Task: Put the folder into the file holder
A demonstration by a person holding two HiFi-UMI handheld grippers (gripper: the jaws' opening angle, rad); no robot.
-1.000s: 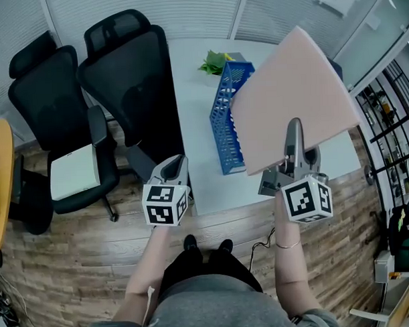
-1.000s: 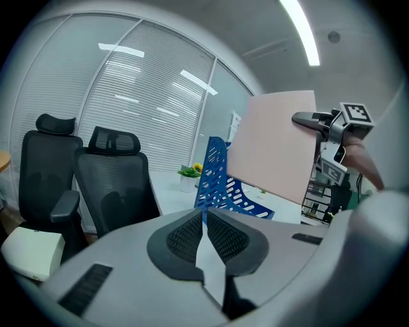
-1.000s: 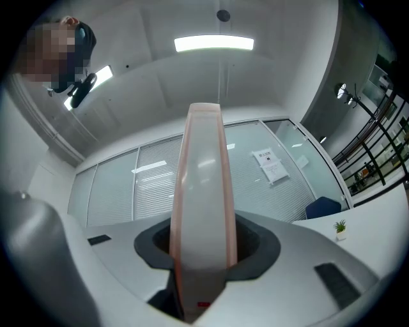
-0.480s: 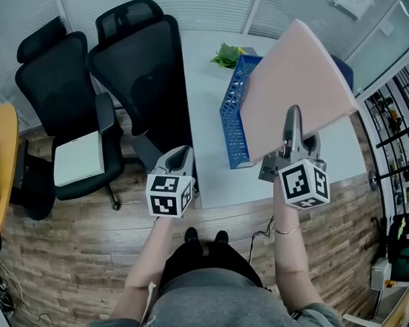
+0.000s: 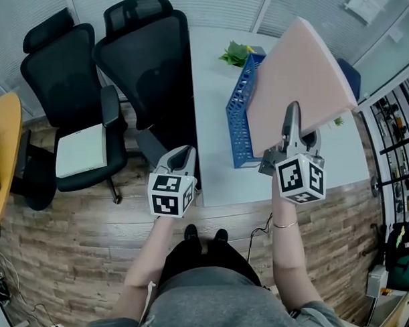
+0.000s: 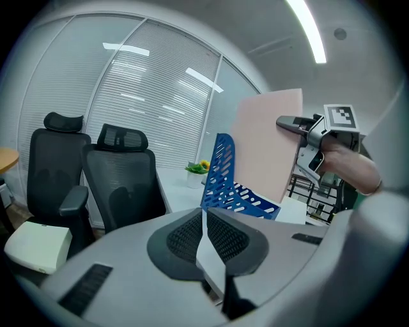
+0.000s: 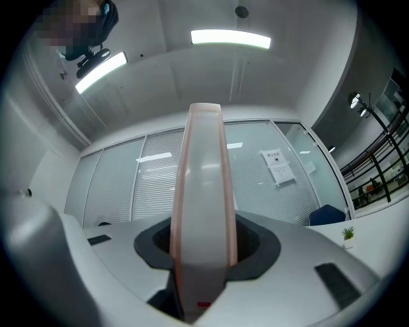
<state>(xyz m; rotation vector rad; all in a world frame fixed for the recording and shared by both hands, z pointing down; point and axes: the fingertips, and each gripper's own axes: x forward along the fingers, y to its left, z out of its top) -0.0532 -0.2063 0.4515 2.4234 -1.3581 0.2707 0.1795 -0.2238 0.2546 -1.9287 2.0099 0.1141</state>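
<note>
A large pink folder (image 5: 299, 89) is held up in the air, tilted, with my right gripper (image 5: 291, 116) shut on its lower edge. In the right gripper view the folder's edge (image 7: 203, 185) runs straight up between the pads of the right gripper (image 7: 203, 249). A blue mesh file holder (image 5: 242, 118) stands on the white table (image 5: 212, 92), just left of and below the folder. My left gripper (image 5: 183, 153) hovers off the table's near left corner, shut and empty. From the left gripper (image 6: 204, 220) I see the file holder (image 6: 220, 179) and the folder (image 6: 268, 140) beyond it.
Two black office chairs (image 5: 147, 67) stand left of the table, and a white box (image 5: 80, 150) lies on one seat. A small green plant (image 5: 237, 54) sits behind the file holder. A yellow table edge (image 5: 0, 153) is at far left. The floor is wood.
The folder in my right gripper has tipped a little more upright and drawn closer to the file holder. My left gripper has hardly moved.
</note>
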